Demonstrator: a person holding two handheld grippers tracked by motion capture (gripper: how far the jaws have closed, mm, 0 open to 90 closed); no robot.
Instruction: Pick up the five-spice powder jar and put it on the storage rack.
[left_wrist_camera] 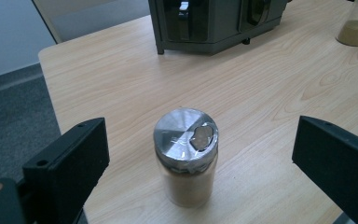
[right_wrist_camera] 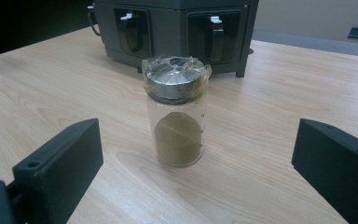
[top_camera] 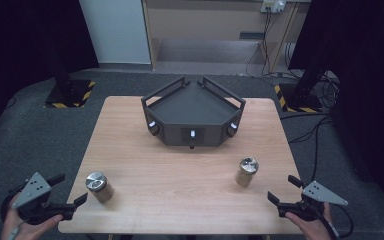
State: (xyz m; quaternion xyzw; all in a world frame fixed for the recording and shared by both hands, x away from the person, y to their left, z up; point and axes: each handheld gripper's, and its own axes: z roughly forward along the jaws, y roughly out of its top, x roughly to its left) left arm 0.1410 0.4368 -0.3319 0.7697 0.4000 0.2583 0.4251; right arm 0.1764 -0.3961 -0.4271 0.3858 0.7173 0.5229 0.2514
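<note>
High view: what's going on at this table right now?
A person holds a gripper in each hand at the near edge of the table. The left gripper is open, facing the left jar; the right gripper is open, facing the right jar. Neither jar is touched. Both stand upright, lids on, holding tan powder. A dark tray sits farther back.

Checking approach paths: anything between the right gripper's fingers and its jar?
Nothing. In the right gripper view, bare wood separates the right gripper from the jar; the high view agrees, fingers apart from it.
</note>
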